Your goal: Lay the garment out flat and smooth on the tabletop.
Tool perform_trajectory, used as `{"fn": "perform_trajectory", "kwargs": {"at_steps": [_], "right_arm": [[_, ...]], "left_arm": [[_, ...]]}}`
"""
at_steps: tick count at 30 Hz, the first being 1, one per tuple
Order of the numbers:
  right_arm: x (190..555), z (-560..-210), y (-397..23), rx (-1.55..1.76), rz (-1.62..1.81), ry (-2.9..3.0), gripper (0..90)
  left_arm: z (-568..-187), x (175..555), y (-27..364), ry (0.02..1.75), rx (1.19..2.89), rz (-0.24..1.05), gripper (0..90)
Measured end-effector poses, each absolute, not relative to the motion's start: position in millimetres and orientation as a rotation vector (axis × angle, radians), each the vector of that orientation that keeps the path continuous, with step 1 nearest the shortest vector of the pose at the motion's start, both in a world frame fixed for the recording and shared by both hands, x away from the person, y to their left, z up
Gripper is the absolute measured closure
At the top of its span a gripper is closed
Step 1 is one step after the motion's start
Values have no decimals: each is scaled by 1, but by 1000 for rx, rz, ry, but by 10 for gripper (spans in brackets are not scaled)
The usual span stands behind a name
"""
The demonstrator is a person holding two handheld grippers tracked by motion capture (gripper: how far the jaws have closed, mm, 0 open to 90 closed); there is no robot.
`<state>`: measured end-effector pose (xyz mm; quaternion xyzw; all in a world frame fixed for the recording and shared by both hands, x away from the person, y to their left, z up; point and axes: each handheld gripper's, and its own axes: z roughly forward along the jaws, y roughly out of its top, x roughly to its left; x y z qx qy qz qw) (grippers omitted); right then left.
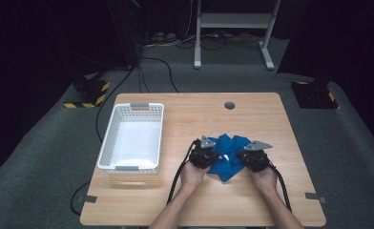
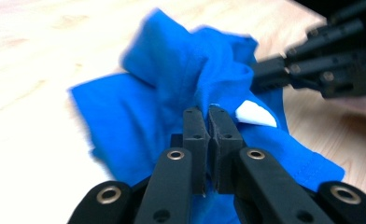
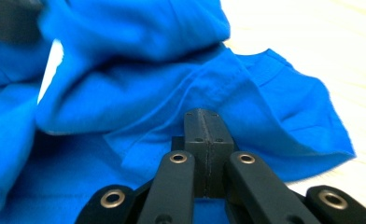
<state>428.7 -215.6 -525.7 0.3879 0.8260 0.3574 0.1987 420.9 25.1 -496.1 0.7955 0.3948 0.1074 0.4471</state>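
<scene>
White basket [image 1: 109, 130] on wood table [image 1: 252, 117] left side; metal stand [image 1: 233, 21] behind, floor cables [image 1: 149, 64].

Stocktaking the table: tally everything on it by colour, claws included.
Blue: 1, the cloth
White: 1, the basket
Black: 2, the left claw and right claw, both with jaws shut at the cloth
Total: 4

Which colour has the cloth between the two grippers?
The cloth is bright blue, with a small white patch; the right gripper view shows it best.
</scene>
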Motion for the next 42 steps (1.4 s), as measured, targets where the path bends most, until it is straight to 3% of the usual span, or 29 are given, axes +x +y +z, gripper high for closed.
{"fn": "perform_trajectory", "kwargs": {"at_steps": [12, 14, 18, 21, 24, 26, 30, 32, 42], "right_arm": [[420, -517, -251, 1120, 970, 2251, 900], [420, -515, -252, 1123, 984, 2241, 900], [421, -513, -245, 1116, 1031, 2220, 697], [426, -514, -238, 1121, 1035, 2217, 624], [432, -515, -230, 1122, 1036, 2230, 627], [435, -518, -227, 1123, 1034, 2242, 677], [439, -528, -227, 1137, 991, 2296, 885], [437, -526, -227, 1119, 983, 2293, 895], [419, -518, -260, 1105, 931, 2261, 897]], "left_arm": [[-493, 429, 64, 1260, 1847, 366, 857], [-494, 431, 64, 1247, 1823, 355, 782], [-492, 430, 60, 1175, 1795, 330, 551], [-489, 430, 52, 1135, 1822, 347, 483], [-489, 435, 44, 1110, 1855, 335, 488], [-492, 439, 40, 1106, 1885, 320, 536], [-498, 443, 37, 1108, 1929, 288, 763], [-497, 441, 41, 1118, 1925, 302, 846], [-496, 433, 69, 1265, 1884, 332, 863]]}}
